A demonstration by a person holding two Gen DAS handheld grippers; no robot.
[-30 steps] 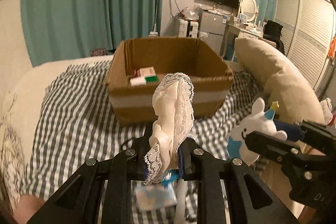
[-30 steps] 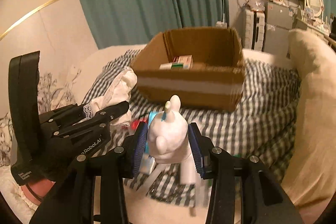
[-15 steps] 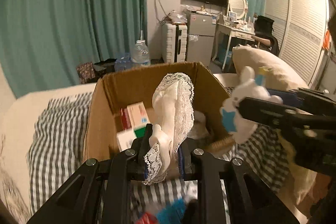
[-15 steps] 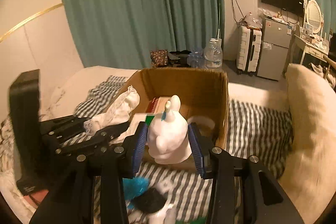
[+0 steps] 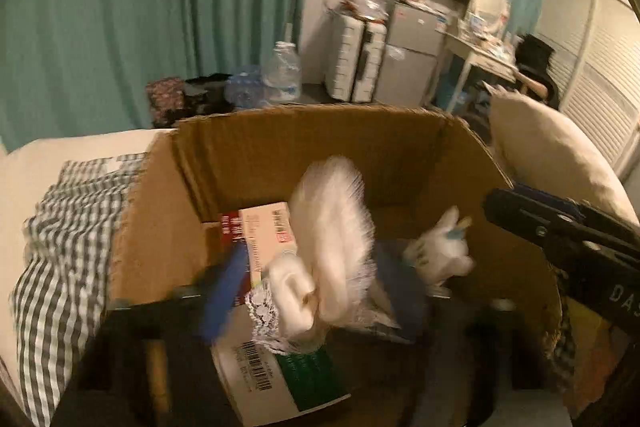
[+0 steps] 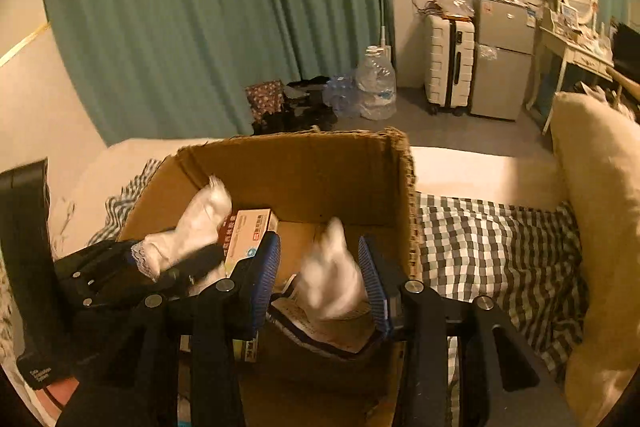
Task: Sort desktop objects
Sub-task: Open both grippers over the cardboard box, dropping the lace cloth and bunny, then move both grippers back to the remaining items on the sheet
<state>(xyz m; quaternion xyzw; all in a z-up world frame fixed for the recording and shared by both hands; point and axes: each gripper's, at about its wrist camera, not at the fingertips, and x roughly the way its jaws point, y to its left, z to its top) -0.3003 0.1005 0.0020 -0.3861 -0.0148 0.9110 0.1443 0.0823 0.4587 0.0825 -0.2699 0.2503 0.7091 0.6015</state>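
Both grippers hang over an open cardboard box (image 5: 280, 147) (image 6: 304, 163) on a checked bedspread. My left gripper (image 5: 316, 291) has opened, and the white lace-trimmed cloth (image 5: 328, 247) (image 6: 188, 231) is blurred, dropping between its blue pads into the box. My right gripper (image 6: 320, 287) is open too, and the white plush toy (image 6: 332, 279) (image 5: 440, 255) is blurred, falling between its pads. Medicine cartons (image 5: 264, 235) (image 6: 248, 231) lie in the box.
A cream pillow (image 6: 600, 227) lies right of the box. The checked bedspread (image 6: 500, 255) spreads around it. Behind the bed stand water bottles (image 6: 376, 87), a white suitcase (image 6: 448, 67) and a small fridge (image 6: 500, 55) by teal curtains.
Both grippers moved forward over the box and opened. The lace cloth and the plush toy left their grips and are dropping into the box.
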